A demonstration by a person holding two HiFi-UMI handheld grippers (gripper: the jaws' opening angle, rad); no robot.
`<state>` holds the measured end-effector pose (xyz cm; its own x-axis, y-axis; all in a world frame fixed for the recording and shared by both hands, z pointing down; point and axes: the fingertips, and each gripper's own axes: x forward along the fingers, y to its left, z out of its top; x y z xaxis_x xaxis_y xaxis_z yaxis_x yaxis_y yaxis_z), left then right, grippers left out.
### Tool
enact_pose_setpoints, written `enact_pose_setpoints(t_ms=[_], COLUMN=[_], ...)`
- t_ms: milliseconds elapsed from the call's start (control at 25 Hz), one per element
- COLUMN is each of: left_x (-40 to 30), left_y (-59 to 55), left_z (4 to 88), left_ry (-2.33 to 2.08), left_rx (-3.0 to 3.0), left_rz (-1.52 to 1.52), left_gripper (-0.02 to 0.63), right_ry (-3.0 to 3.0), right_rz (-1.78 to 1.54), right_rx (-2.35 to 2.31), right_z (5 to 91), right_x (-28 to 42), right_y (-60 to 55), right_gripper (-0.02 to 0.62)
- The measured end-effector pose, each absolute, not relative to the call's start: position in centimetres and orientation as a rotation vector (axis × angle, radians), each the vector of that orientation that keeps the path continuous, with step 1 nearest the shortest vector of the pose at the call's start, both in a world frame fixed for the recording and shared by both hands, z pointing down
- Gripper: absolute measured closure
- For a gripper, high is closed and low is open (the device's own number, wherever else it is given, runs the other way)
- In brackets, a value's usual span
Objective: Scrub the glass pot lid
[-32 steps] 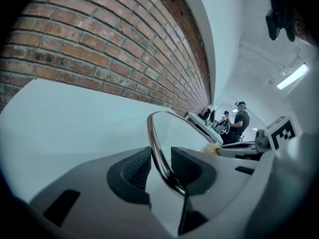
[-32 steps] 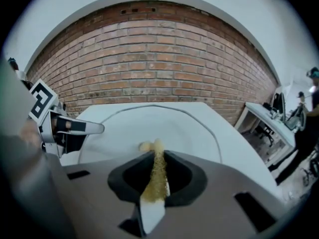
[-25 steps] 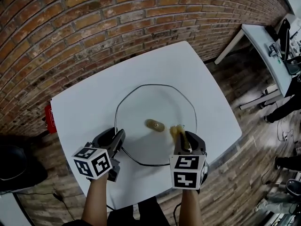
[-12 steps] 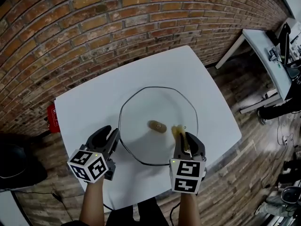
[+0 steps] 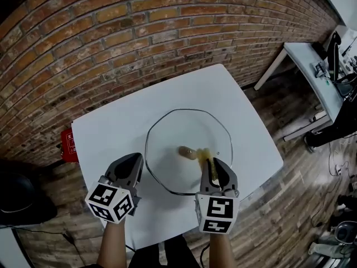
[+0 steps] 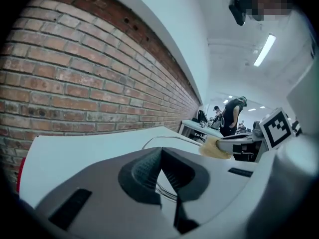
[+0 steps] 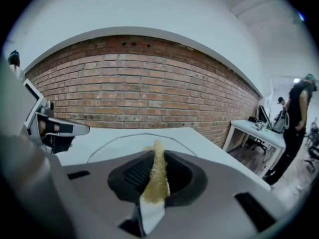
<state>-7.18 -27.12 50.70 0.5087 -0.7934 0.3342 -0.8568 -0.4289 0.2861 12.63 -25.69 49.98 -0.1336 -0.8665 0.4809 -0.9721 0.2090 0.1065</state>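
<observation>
Beside round clear glass pot lid (image 5: 167, 138), left gripper (image 5: 137, 161) jaws just went together, empty; right gripper (image 5: 212, 165) clamps yellow sponge (image 5: 204, 154). Lid prob. unbraced.

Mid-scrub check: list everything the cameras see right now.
table: 1, white, centre
wall: 1, red brick, behind the table
lid: 1, clear glass, flat on the table
knob: 1, brown, lid's centre
pad: 1, yellow, over the lid beside the knob
red item: 1, red, by the table's left edge, kind unclear
side table: 1, white, far right
person: 1, in black, near the side table
left gripper: 1, grey, jaws shut, at the lid's left rim
right gripper: 1, grey, shut on the pad
</observation>
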Motion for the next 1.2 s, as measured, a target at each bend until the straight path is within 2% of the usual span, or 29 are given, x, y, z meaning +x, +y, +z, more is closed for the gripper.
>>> enact_pose_setpoints(t_ms=[320, 880, 1200], left_x=[-7.3, -9.2, -10.2], left_y=[-26.6, -23.7, -20.9], left_z=[46.2, 27.7, 19.9], left_ry=[-1.413, -1.589, -1.660], left_rx=[2.412, 2.608, 2.709], left_rz=[0.162, -0.001, -0.127], left_gripper=[0.595, 0.595, 0.595], right_ry=[-2.098, -2.314, -2.378], right_rz=[0.239, -0.010, -0.152], right_rx=[1.750, 1.856, 1.903], right_z=[45.8, 29.1, 21.7], right_x=[11.9, 9.4, 8.4], right_y=[-25.2, -22.7, -19.9], right_gripper=[0.537, 0.537, 0.537])
